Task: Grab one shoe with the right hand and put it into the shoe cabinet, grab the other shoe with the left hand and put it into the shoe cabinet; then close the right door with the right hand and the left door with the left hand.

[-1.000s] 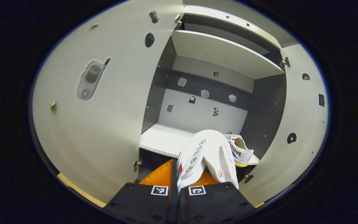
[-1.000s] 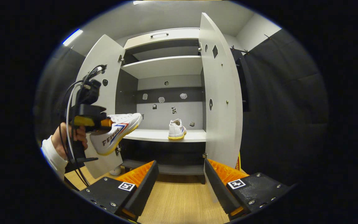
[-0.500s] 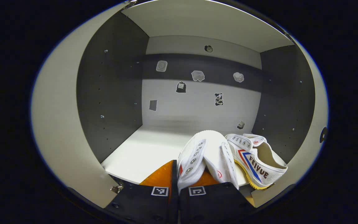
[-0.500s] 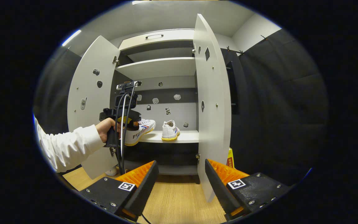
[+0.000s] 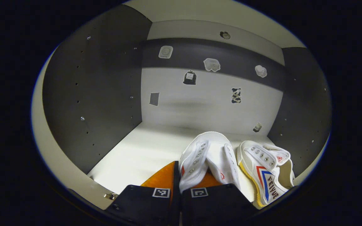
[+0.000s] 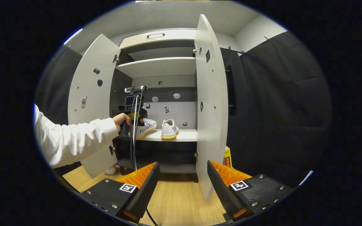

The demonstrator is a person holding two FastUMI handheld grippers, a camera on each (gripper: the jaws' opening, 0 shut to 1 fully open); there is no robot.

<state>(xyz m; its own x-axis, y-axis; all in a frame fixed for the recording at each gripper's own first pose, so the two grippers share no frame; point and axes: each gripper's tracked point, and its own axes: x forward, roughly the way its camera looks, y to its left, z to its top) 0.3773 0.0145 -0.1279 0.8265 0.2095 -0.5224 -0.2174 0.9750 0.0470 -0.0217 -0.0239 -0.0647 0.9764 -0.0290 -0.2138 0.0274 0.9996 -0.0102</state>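
The left tongs (image 5: 178, 175) are pressed together on the heel end of a white canvas shoe (image 5: 208, 157), both fingers pinching it, and they hold it inside the grey-and-white shoe cabinet (image 6: 165, 67) over the white middle shelf (image 5: 140, 153). In the right gripper view a hand (image 6: 120, 120) in a white sleeve (image 6: 71, 141) holds these tongs at the shelf's front edge. The held shoe's long axis runs front to back, its toe pointing at the cabinet's back wall; whether its sole touches the shelf cannot be told. Just beside it, on the side towards the right door (image 6: 208, 103), a second white canvas shoe with red and blue stripes and a yellow sole edge (image 5: 267, 175) sits on the same shelf, also lying front to back with its toe inward. The right tongs (image 6: 182, 180) are spread wide with nothing between them, well in front of the cabinet above the wooden floor (image 6: 181, 207). Both doors stand open, the left door (image 6: 90, 103) swung outward.
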